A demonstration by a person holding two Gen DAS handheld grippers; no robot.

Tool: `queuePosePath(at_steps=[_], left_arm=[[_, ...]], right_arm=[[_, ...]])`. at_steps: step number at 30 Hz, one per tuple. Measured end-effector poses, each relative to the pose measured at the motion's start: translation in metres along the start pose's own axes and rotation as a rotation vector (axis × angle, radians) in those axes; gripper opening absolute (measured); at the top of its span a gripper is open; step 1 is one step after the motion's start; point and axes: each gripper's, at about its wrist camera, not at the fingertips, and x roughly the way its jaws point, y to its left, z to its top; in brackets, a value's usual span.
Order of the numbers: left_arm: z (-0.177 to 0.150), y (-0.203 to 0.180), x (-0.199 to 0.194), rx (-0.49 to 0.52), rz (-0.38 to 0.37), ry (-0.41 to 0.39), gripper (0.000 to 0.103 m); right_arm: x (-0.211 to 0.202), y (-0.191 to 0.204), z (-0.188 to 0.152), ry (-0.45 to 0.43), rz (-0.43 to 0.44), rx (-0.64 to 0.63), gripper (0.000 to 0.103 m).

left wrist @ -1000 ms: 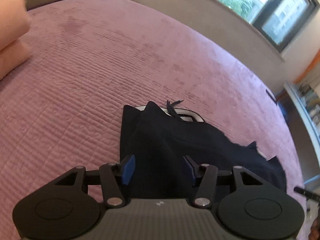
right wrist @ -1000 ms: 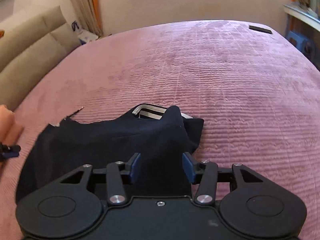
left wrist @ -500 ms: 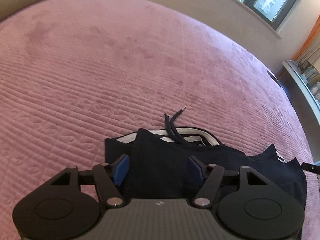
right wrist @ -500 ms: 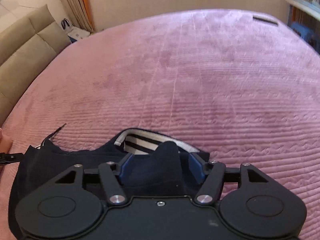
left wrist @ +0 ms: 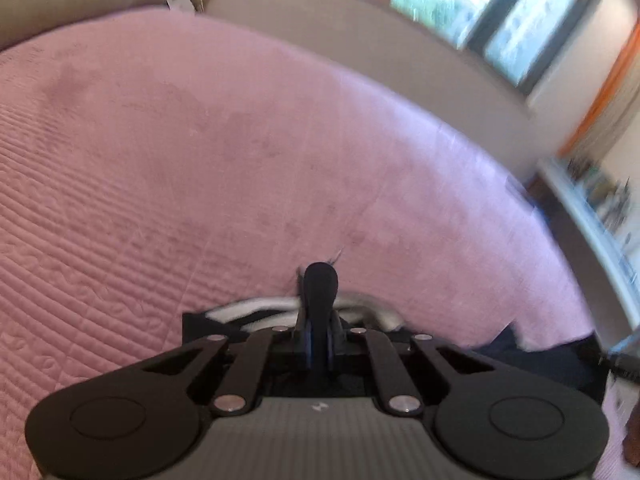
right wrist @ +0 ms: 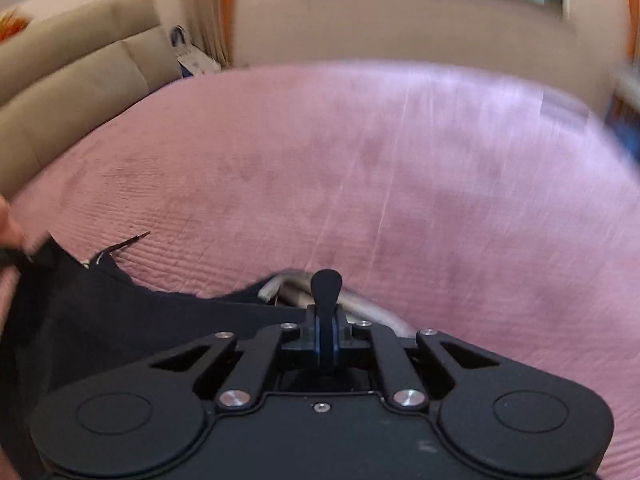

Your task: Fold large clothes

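A dark navy garment [right wrist: 120, 320] with a white striped waistband [left wrist: 256, 306] lies on the pink quilted bed [left wrist: 200, 160]. My left gripper [left wrist: 319, 340] is shut on a pinch of the dark fabric [left wrist: 320, 284] at the waistband's edge. My right gripper [right wrist: 326, 340] is shut on another pinch of the same garment [right wrist: 327, 286] by the waistband [right wrist: 292, 286]. A dark drawstring [right wrist: 128, 240] trails off the garment's left end. Both views are blurred by motion.
The pink bed [right wrist: 400, 180] spreads wide ahead of both grippers. A beige headboard [right wrist: 72, 92] stands at the left. A window [left wrist: 472, 8] and a wall lie beyond the bed, and a shelf [left wrist: 600, 208] is at the right.
Both grippers were open over the garment and have closed on folds of its waistband edge. Both views have shifted and blurred with the motion.
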Motion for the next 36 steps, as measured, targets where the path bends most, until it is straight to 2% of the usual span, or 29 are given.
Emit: queuePosePath(at_steps=[2, 4, 7, 10, 12, 13, 15, 17, 18, 19, 23, 26, 28, 29, 30, 31, 34, 35, 36], left_arm=[[0.008, -0.002, -0.022, -0.025, -0.023, -0.065, 0.007], [0.019, -0.007, -0.038, -0.009, -0.022, -0.13, 0.007], [0.033, -0.01, -0.03, 0.014, 0.017, -0.171, 0.007], [0.034, 0.001, 0.019, -0.008, 0.095, -0.125, 0.008], [0.026, 0.014, 0.064, -0.037, 0.206, -0.06, 0.007], [0.021, 0.02, 0.079, -0.046, 0.27, -0.037, 0.0], [0.012, 0.035, 0.103, -0.09, 0.347, 0.021, 0.0], [0.01, 0.039, 0.098, -0.101, 0.327, -0.001, 0.001], [0.011, 0.038, 0.095, -0.087, 0.329, 0.003, 0.001], [0.013, 0.035, 0.088, -0.069, 0.338, 0.001, 0.002], [0.016, 0.013, 0.037, 0.006, 0.282, -0.053, 0.003], [0.012, -0.027, -0.001, 0.111, 0.199, -0.097, 0.006], [-0.001, -0.051, -0.011, 0.136, 0.098, -0.079, 0.007], [-0.01, -0.061, -0.009, 0.144, 0.045, -0.055, 0.01], [-0.021, -0.07, -0.004, 0.152, 0.013, -0.029, 0.011], [-0.034, -0.077, 0.004, 0.162, 0.009, 0.002, 0.011], [-0.071, -0.071, 0.025, 0.131, 0.064, 0.07, 0.01], [-0.079, -0.059, 0.027, 0.085, 0.091, 0.08, 0.009], [-0.085, -0.039, 0.023, -0.002, 0.096, 0.085, 0.007]], right_arm=[[-0.023, 0.01, 0.011, -0.086, -0.05, -0.062, 0.005], [-0.033, 0.012, 0.027, -0.147, -0.071, -0.082, 0.005], [-0.006, 0.012, 0.038, -0.166, -0.103, -0.098, 0.005], [0.059, 0.011, 0.027, -0.07, -0.153, -0.079, 0.005], [0.107, 0.009, 0.008, 0.043, -0.192, -0.072, 0.005], [0.129, 0.009, -0.004, 0.116, -0.203, -0.074, 0.005], [0.147, 0.012, -0.019, 0.18, -0.234, -0.085, 0.01], [0.146, 0.02, -0.021, 0.168, -0.279, -0.132, 0.015], [0.143, 0.02, -0.018, 0.171, -0.29, -0.131, 0.028], [0.135, 0.018, -0.014, 0.166, -0.293, -0.106, 0.031], [0.069, 0.023, 0.007, 0.065, -0.234, -0.027, 0.032], [0.027, 0.041, 0.011, 0.048, -0.121, 0.016, 0.033], [0.019, 0.061, 0.003, 0.087, 0.019, 0.063, 0.033], [0.022, 0.074, -0.004, 0.117, 0.069, 0.071, 0.029], [0.027, 0.083, -0.01, 0.133, 0.09, 0.064, 0.017], [0.033, 0.093, -0.018, 0.142, 0.095, 0.05, 0.012], [0.055, 0.106, -0.045, 0.219, 0.078, 0.068, 0.009], [0.055, 0.102, -0.052, 0.227, 0.059, 0.074, 0.002], [0.05, 0.097, -0.058, 0.224, 0.029, 0.067, 0.0]])
